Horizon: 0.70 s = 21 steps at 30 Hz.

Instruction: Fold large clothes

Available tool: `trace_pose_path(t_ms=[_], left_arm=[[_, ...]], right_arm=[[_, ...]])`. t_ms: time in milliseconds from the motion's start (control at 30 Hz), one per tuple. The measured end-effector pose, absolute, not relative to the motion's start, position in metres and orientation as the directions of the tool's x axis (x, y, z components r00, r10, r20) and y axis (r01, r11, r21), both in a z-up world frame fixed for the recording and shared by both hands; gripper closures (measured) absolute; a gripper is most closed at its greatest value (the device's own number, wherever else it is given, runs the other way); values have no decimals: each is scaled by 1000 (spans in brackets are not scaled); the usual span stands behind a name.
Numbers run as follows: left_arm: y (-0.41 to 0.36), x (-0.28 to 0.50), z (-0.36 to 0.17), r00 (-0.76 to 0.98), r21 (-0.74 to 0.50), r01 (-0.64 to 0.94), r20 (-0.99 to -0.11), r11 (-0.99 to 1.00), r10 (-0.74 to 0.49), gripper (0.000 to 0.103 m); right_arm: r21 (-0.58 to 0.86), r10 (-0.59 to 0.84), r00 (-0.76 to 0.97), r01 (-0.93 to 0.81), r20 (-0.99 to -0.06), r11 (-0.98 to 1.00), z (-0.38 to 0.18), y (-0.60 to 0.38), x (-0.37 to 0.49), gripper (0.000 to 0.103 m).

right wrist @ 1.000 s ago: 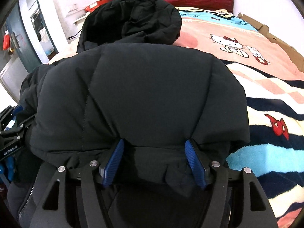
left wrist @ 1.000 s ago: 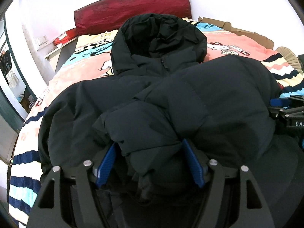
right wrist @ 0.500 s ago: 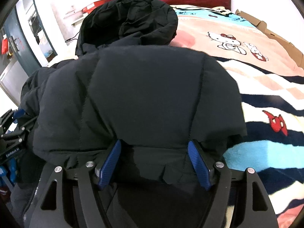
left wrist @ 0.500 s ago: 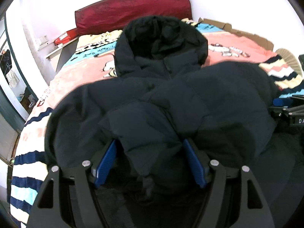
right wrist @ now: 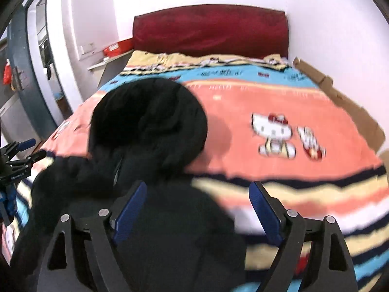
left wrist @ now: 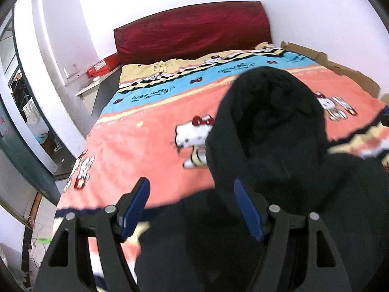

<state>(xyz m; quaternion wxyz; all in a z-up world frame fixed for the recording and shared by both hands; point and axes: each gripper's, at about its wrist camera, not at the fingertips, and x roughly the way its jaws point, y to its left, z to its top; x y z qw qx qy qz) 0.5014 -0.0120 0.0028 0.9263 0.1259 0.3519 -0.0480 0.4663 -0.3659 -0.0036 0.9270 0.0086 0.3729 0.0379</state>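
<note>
Left wrist view: left gripper (left wrist: 192,206) spread wide, nothing pinched; blue pads (left wrist: 248,210) clear of the fabric. Black hooded puffer jacket (left wrist: 279,170) lies on the bed, over the near right part of the blanket (left wrist: 136,150). Hood (left wrist: 272,112) points toward the head end, reaching the salmon band of the cartoon-cat print. Jacket body fills the lower right of the frame, below and behind the right pad. Dark red headboard (left wrist: 192,29) at the far edge; red box (left wrist: 102,65) on a ledge past the far left corner. Cardboard (left wrist: 340,70) runs along the bed's right edge.

Right wrist view: right gripper (right wrist: 197,206) released; its jaws have just been opening and grip nothing, though jacket fabric shows below, between the fingers. Jacket sits toward the bed's near left side, hood toward the headboard. Left gripper visible at the left frame edge, beside the jacket's left side. Picture blurred.
</note>
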Motion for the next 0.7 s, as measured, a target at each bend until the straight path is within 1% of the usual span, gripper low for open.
trace_pose_path(t_ms=[100,233,433,567,700], left_arm=[[-19,545,-1,730,144,176,-683,974,-31,33],[-33,584,-5,745,104,179,-664,978,-66,33],[-50,622,-21,746,54,197,-657,979,-114,33],[-61,638,-34,739,40,215,-659,976,-136,33],[-66,651,-47,726,19,205,-673,979,-139,33]], right_arm=[[32,54,723,-44,-688,999,-6,-365,512,14],[61,58,742,-23,-668,998,-18,-362,569,14],[72,58,754,-14,-655,997,-42,-352,616,9],[43,32,751,-5,-660,999,-58,-345,635,9],[56,25,744,17,-668,998,-73,-344,649,8]])
